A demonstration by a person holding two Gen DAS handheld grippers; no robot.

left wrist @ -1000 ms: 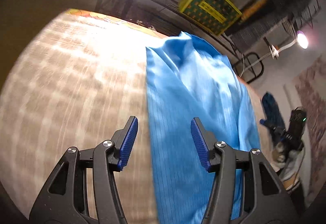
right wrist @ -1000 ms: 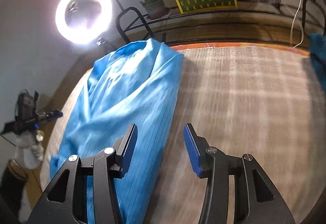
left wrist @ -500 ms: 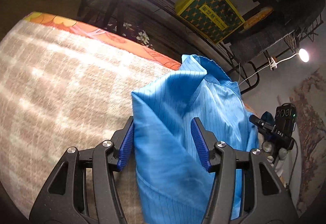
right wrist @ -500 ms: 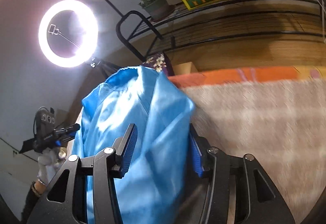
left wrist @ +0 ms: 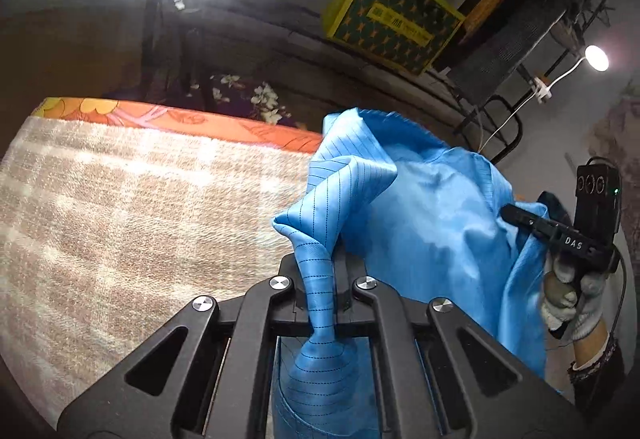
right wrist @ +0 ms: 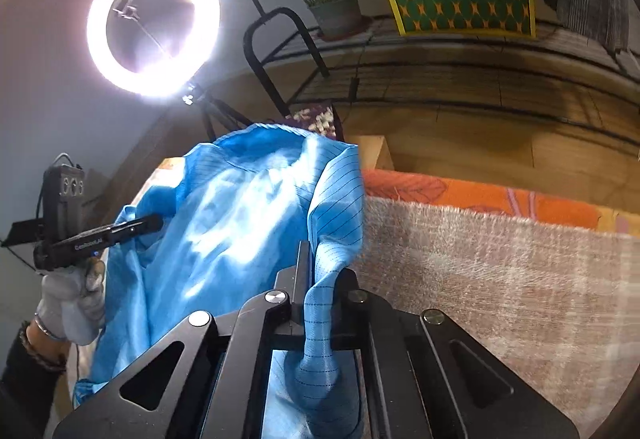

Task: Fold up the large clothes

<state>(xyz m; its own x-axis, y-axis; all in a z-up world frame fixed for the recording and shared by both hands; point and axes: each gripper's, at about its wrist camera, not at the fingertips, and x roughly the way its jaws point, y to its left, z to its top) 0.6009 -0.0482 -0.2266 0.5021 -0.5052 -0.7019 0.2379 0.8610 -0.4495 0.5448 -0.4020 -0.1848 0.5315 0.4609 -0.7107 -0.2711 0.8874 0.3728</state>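
A wide surface, probably a bed (left wrist: pixel 120 207) under a beige checked blanket with an orange floral sheet (right wrist: pixel 480 199) along its far edge, is filling both views. A large bright blue garment (left wrist: pixel 432 231) with thin dark pinstripes is lying along one side of it, its far end bunching upward. The left claw (left wrist: pixel 326 279) is pinching a twisted fold of the blue cloth tightly. The right claw (right wrist: pixel 316 291) is clamping another fold the same way. Gloved hands are showing at the frame edges. The fold seems to be only starting: both edges are gripped, but the garment is not yet doubled over or squared.
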